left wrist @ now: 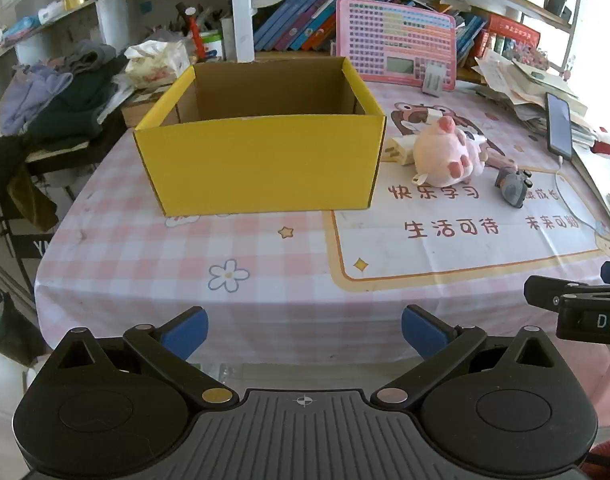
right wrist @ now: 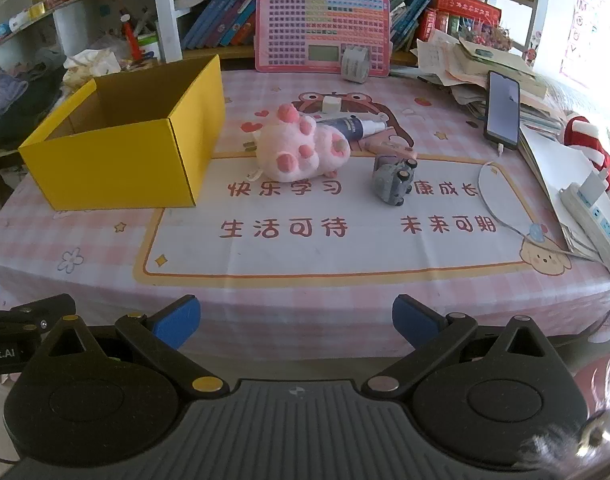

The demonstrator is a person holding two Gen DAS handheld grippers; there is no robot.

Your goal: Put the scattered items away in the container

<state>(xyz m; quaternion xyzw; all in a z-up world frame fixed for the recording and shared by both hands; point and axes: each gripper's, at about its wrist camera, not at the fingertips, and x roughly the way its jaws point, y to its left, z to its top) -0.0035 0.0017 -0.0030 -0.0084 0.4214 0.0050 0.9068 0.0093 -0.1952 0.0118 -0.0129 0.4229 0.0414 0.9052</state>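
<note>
Grippers first: we see the left gripper [left wrist: 304,330] w/ jaws spread as wide as they go, nothing between the blue pads [left wrist: 187,330], hanging over the near edge of the table [left wrist: 145,280]. Same for the right gripper [right wrist: 296,320]: fully spread, nothing held, also at the near edge, tilted down toward the tabletop.

We find the yellow box [left wrist: 261,164] standing on the table's left half, open side up; inside we see only bare cardboard walls, floor partly hidden by the front wall. In the right wrist view the box [right wrist: 117,168] sits toward the left edge, its right wall near the plush.

Scattered items, all outside the box, approx mid-table on the printed mat [right wrist: 325,248]:
- pink plush toy [right wrist: 301,148] lying on its side, just right of the box.
- grey toy car [right wrist: 395,180] tipped over, just right of the plush, apart from it.
- dark blue spray bottle [right wrist: 351,127] lying flat behind the plush, touching or nearly so; we can't tell which.
- small white cube [right wrist: 331,104] behind the bottle.
- small pinkish item [right wrist: 391,148] behind the car, too small to id.
- cream-coloured item [left wrist: 399,152] between box and plush, seen in the left wrist view.

Toward the right edge: phone [right wrist: 503,110] on a cable, leaning on a paper stack. Pink keyboard board [right wrist: 323,32] stands at the far edge.
</note>
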